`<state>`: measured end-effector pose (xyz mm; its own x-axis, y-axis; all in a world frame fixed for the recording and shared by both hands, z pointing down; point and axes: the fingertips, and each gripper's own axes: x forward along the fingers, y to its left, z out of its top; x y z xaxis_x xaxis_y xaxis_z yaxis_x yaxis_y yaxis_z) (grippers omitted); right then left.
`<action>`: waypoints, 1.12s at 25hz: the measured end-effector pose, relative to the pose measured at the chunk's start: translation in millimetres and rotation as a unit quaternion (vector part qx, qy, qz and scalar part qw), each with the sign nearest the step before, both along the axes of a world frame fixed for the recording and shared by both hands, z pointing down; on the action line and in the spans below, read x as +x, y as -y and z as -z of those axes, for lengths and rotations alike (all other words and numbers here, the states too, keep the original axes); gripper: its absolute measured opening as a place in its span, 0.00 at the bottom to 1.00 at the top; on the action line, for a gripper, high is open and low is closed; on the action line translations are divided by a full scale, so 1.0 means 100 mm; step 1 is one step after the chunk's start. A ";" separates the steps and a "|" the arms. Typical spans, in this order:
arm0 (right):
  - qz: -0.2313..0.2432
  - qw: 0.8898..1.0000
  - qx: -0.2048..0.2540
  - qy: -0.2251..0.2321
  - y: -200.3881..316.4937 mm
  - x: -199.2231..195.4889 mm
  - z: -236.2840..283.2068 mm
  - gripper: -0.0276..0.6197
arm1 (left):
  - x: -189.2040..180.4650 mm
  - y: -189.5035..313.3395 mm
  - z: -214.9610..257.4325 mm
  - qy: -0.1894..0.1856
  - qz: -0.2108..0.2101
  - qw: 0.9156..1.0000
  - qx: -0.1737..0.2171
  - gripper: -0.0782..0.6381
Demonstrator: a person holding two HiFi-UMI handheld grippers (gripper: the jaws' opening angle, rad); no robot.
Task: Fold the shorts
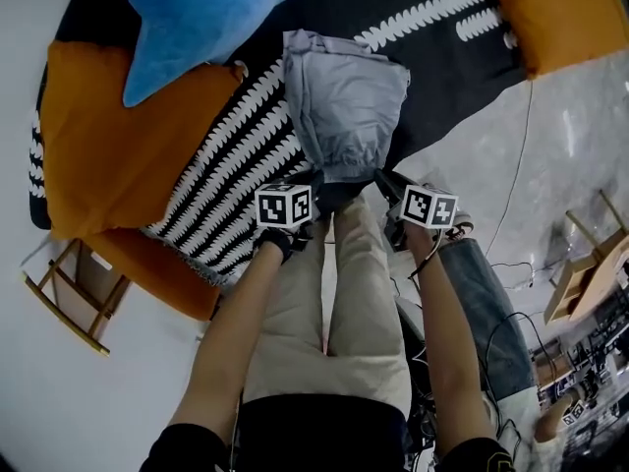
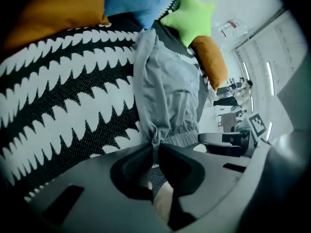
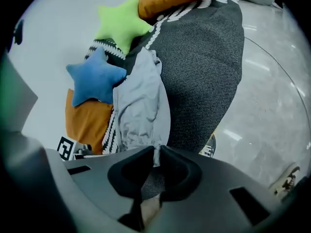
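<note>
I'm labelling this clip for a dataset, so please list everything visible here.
shorts: one, grey, on the patterned cover
patterned cover: one, black and white, under the shorts
blue star cushion: one, blue, on the cover beyond the shorts
green star cushion: one, green, beside the blue one
orange cushions: at least two, orange, at the cover's edges
wooden frames: two, light wood, on the floor
floor: grey, glossy
trousers: beige, person's legs
left tool: dark grey, clamped on the waistband
right tool: dark grey, clamped on the waistband

shorts (image 1: 344,106) near corners hidden, blue cushion (image 1: 197,18) cropped
</note>
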<state>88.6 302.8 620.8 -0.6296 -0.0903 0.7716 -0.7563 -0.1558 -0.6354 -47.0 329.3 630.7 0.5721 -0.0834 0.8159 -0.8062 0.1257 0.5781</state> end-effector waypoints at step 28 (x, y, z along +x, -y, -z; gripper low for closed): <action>0.027 0.997 -0.041 0.058 -0.30 -0.24 0.46 0.14 | -0.11 -0.32 0.64 -0.127 -0.005 0.988 -0.092 0.17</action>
